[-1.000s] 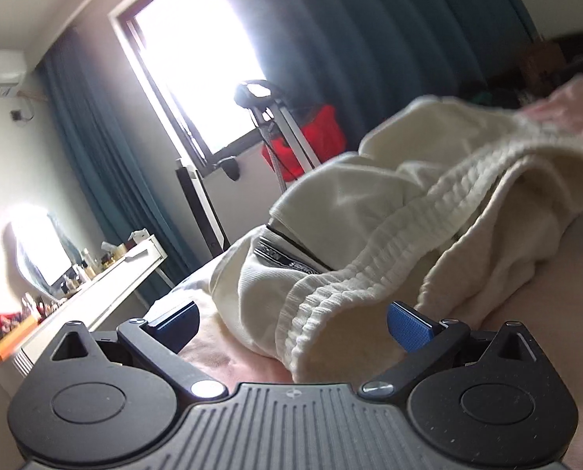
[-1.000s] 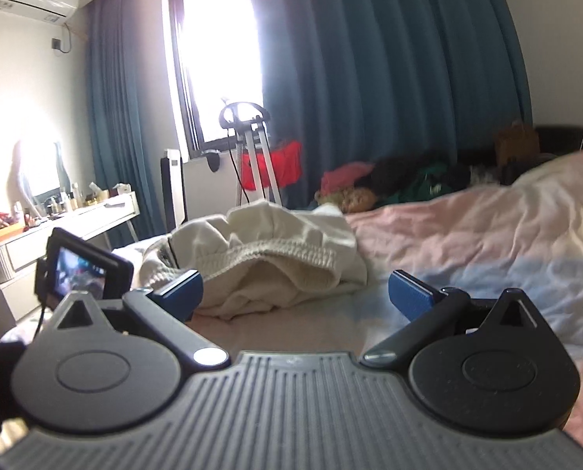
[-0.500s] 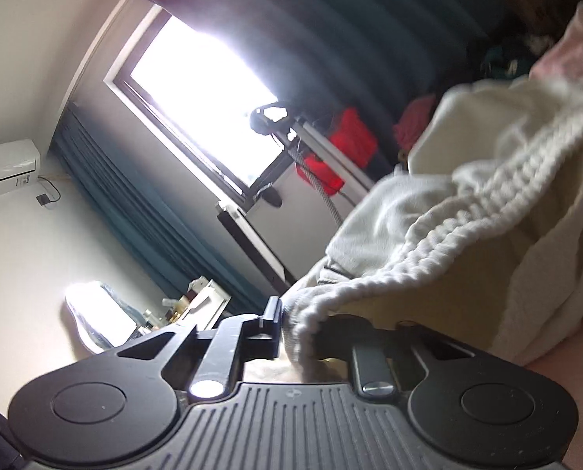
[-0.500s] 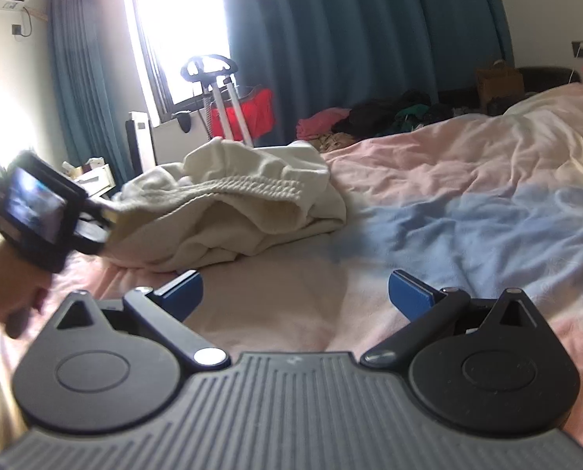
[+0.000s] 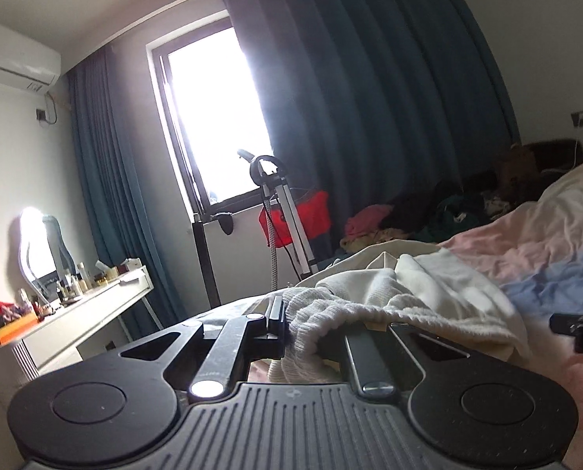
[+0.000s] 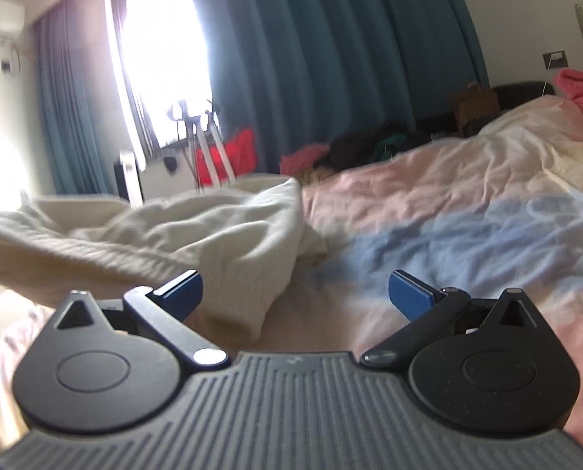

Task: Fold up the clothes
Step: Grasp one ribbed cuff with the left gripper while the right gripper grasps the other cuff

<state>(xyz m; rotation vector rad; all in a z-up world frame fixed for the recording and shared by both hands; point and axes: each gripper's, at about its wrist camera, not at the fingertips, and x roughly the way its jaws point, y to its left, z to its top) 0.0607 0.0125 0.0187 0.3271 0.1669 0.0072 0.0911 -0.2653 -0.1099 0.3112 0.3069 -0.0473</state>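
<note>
A cream knitted garment (image 5: pixel 409 297) with a ribbed hem lies crumpled on the pink and blue bedspread (image 5: pixel 546 243). My left gripper (image 5: pixel 291 329) is shut on the ribbed hem, and the cloth drapes over its right finger. In the right wrist view the same garment (image 6: pixel 181 235) stretches from the left edge to the middle, one end lifted. My right gripper (image 6: pixel 295 293) stands open low over the bedspread (image 6: pixel 448 235), its left blue pad (image 6: pixel 181 290) right beside a fold of the garment, nothing between the pads.
A white dressing table (image 5: pixel 95 309) with bottles stands at the left. A metal stand with a red bag (image 5: pixel 291 219) is under the window. Piled clothes (image 5: pixel 428 215) lie along the bed's far edge. A pink cloth (image 6: pixel 581 94) sits by the headboard.
My left gripper shut on the garment's ribbed hem and rose, pulling that end up. My right gripper dropped a little toward the bed and came closer to the garment.
</note>
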